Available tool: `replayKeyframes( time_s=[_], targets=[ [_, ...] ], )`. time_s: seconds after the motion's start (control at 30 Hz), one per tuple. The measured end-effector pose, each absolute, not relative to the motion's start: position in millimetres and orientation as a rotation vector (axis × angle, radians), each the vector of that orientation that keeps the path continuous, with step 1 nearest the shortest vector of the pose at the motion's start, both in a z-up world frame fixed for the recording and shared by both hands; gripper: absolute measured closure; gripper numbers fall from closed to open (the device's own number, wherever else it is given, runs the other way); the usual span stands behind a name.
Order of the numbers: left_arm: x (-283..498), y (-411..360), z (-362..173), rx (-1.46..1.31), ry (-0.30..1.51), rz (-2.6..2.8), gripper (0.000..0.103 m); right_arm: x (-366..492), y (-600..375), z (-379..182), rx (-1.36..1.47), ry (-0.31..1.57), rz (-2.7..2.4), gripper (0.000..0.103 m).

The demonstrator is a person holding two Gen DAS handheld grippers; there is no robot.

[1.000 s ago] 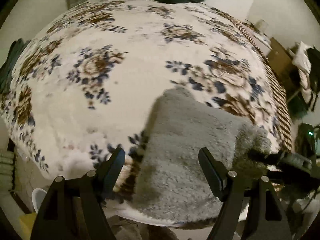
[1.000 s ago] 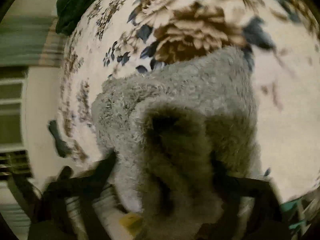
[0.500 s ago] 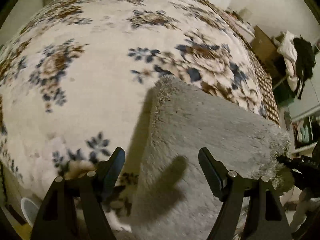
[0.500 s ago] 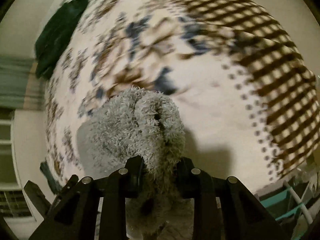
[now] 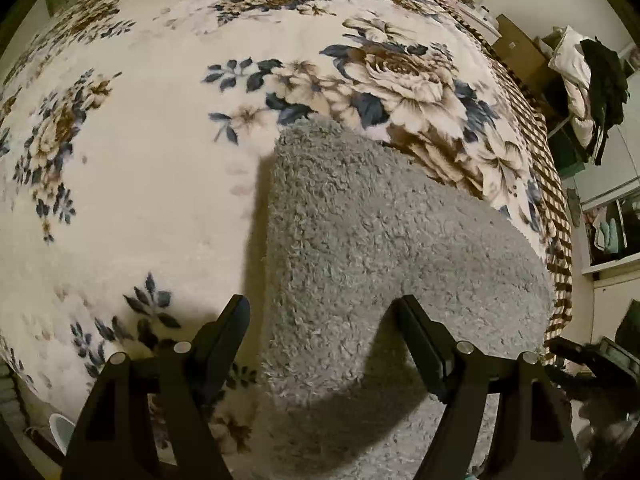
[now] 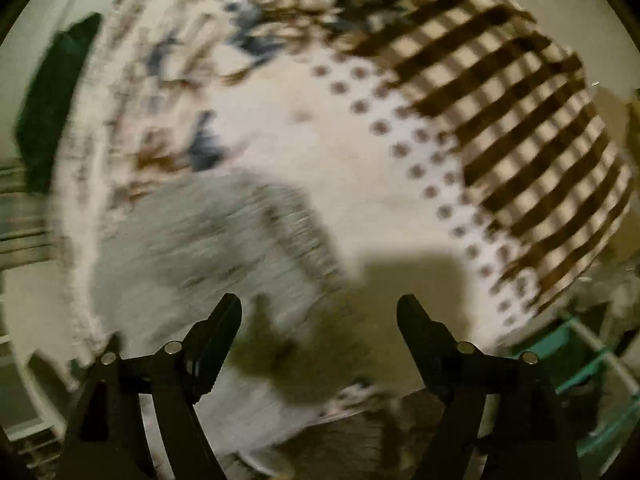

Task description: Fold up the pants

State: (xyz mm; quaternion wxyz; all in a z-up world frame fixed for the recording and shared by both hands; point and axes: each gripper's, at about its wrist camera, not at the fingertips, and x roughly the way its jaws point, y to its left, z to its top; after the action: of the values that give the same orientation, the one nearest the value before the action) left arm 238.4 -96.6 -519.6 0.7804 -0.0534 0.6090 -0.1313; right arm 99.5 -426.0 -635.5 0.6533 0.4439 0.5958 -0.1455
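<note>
The left gripper (image 5: pixel 320 320) has its fingers (image 5: pixel 230 326) spread wide with nothing between them, hovering over the near end of the grey fleece pants (image 5: pixel 384 240), which lie as a folded block on the floral blanket (image 5: pixel 140 160) of the bed. The right gripper (image 6: pixel 318 318) is spread wide and empty too; its blurred view alone shows the pants (image 6: pixel 192 248) to its left, with bare cream blanket ahead up to the brown checked border (image 6: pixel 520 120) and a teal crate (image 6: pixel 580 360) below the bed edge. Only the left view is sharp, showing broad open blanket left of and beyond the pants, and a heap of clothes (image 5: pixel 588 88) off the bed's right side.
</note>
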Motion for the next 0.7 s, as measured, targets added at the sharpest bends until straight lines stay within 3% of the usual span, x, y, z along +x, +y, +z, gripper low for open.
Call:
replayKeyframes(
  time_s=[0.2, 0.5, 0.7],
  targets=[
    [246, -97, -522, -0.139, 1.341, -0.292, 0.029, 83, -419, -698, 0.928, 1.647, -0.433, 0.021],
    [286, -94, -497, -0.213, 1.317, -0.332, 0.029, 136, -451, -629, 1.059, 1.315, -0.290, 0.021],
    [339, -83, -523, -0.401, 1.363, -0.338, 0.029, 207, -461, -677, 1.249, 1.395, -0.187, 0.021]
  ],
)
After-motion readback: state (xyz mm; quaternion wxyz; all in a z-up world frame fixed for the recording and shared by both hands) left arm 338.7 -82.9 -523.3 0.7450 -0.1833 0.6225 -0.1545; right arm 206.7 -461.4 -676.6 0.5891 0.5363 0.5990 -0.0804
